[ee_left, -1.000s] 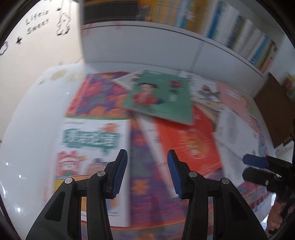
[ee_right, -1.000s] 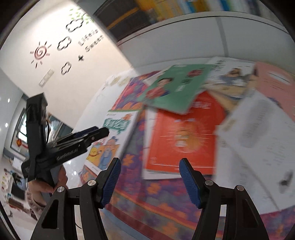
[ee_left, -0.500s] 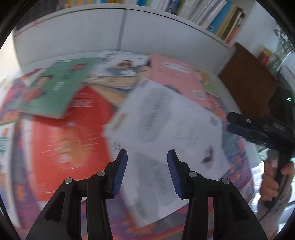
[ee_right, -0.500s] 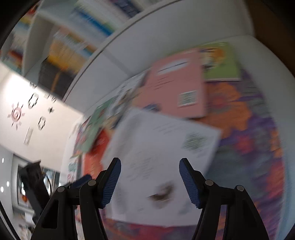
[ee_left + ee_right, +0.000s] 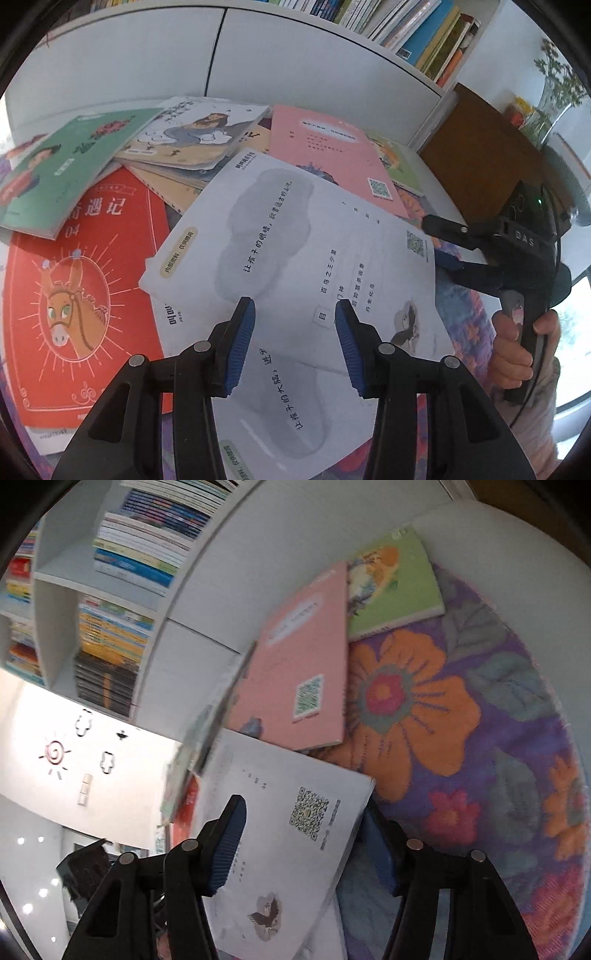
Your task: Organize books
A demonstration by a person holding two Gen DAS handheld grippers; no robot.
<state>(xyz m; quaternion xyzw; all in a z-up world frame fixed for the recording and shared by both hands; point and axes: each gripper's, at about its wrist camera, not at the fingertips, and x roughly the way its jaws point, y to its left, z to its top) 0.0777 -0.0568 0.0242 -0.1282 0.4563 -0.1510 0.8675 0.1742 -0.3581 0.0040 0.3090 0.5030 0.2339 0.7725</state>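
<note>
A white book (image 5: pixel 295 229) lies on top of a loose pile, over a red book (image 5: pixel 85 280) and a pink book (image 5: pixel 325 155). My left gripper (image 5: pixel 295 332) hovers open over the white book's near half, with nothing between its pads. My right gripper (image 5: pixel 434 242), held by a person's hand (image 5: pixel 517 354), is at the white book's right edge. In the right wrist view the white book's corner (image 5: pixel 288 849) sits between the jaws of my right gripper (image 5: pixel 306 849), one finger above it and one below. These jaws are closing, still apart.
A green book (image 5: pixel 62 162) and a picture book (image 5: pixel 192 133) lie at the pile's back left, and a light green book (image 5: pixel 395 587) lies beside the pink book (image 5: pixel 299 672). A floral mat (image 5: pixel 461 738) covers the table. A full bookshelf (image 5: pixel 417 29) stands behind, a brown board (image 5: pixel 487 147) at right.
Both grippers have swung right and down, from the pile's left side to the white book. The right gripper has rolled, reached the book's corner and narrowed slightly.
</note>
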